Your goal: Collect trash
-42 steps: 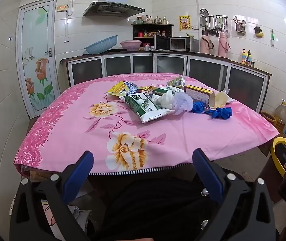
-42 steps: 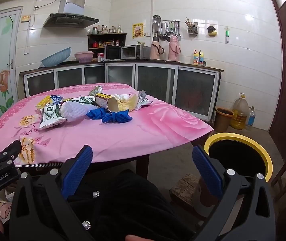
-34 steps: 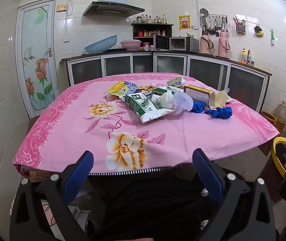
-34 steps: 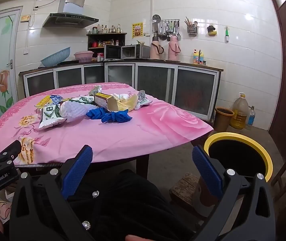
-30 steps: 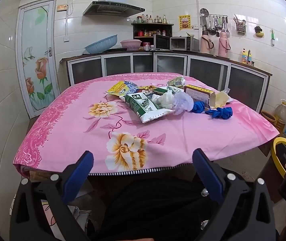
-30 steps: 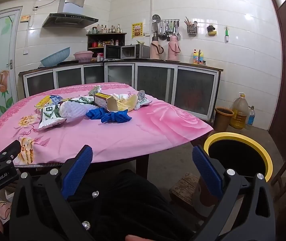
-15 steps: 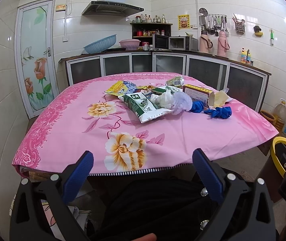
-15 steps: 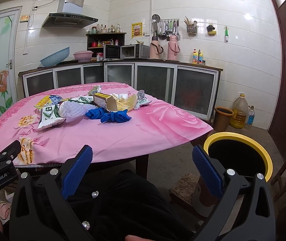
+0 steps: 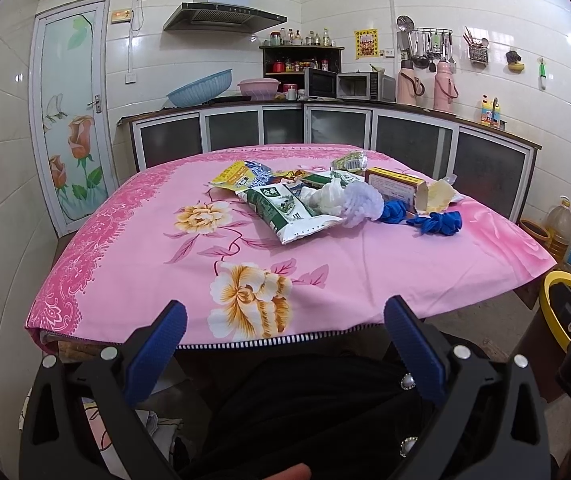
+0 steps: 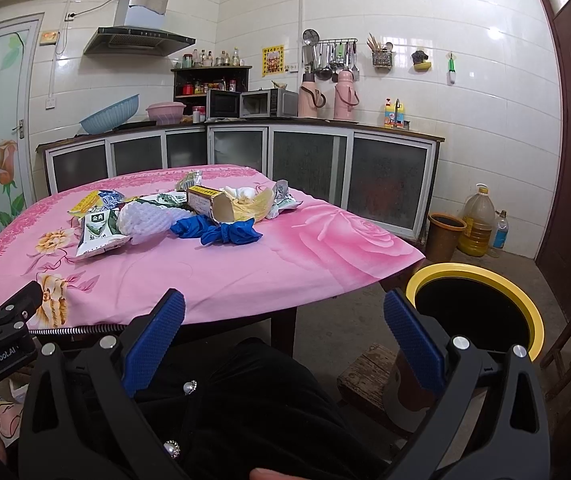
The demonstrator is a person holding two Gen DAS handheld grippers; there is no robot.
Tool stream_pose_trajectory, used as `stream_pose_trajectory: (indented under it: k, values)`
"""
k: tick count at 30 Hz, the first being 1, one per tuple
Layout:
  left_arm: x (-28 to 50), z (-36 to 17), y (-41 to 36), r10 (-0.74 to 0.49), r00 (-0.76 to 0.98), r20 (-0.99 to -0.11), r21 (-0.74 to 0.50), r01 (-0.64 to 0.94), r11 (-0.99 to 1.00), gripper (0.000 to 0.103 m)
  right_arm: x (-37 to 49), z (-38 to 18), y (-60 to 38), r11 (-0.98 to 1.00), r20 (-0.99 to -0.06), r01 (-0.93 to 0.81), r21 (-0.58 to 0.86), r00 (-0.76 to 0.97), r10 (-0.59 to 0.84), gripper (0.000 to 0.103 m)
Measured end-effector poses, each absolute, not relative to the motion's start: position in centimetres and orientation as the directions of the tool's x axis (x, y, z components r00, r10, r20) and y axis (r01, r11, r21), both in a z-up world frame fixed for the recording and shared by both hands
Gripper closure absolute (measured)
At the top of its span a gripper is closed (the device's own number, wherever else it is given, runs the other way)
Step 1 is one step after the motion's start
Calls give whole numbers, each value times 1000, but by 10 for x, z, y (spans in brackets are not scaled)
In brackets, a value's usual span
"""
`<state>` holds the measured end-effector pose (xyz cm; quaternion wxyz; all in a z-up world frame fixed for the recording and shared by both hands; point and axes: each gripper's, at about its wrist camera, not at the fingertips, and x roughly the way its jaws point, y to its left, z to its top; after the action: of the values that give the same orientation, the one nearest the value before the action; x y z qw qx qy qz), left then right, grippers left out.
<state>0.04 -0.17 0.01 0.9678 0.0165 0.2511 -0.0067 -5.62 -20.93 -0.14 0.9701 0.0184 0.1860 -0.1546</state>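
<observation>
We held the left black gripper with blue-padded fingers [image 9: 285,320] spread wide and empty, low in front of the near edge of the table under its pink flowered cloth [image 9: 133,264]. The trash lay heaped toward the far middle of that cloth: at the left a yellow and blue snack wrapper [image 9: 241,174], then a green and white foil snack bag [image 9: 285,210], a crumpled white tissue [image 9: 327,198] touching a white foam fruit net [image 9: 359,204], a yellow cardboard box with its end torn open [image 9: 395,186], and just beside it two knotted blue gloves [image 9: 439,224]. Off the table's right corner stood the round black bin with a yellow rim [image 10: 477,276] on the concrete floor. Our right black gripper with blue-padded fingers [image 10: 284,318] was also fully parted and held nothing, aimed between the table corner and that bin
</observation>
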Motion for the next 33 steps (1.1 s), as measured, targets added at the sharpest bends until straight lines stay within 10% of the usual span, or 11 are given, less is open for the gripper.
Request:
stream_pose_trajectory:
  k: [33]
  values:
    - [2,-2,0,-8,869,-496,22,21,1000,8,-56,-2,-212,951,-367,309,-19,883,-294,8]
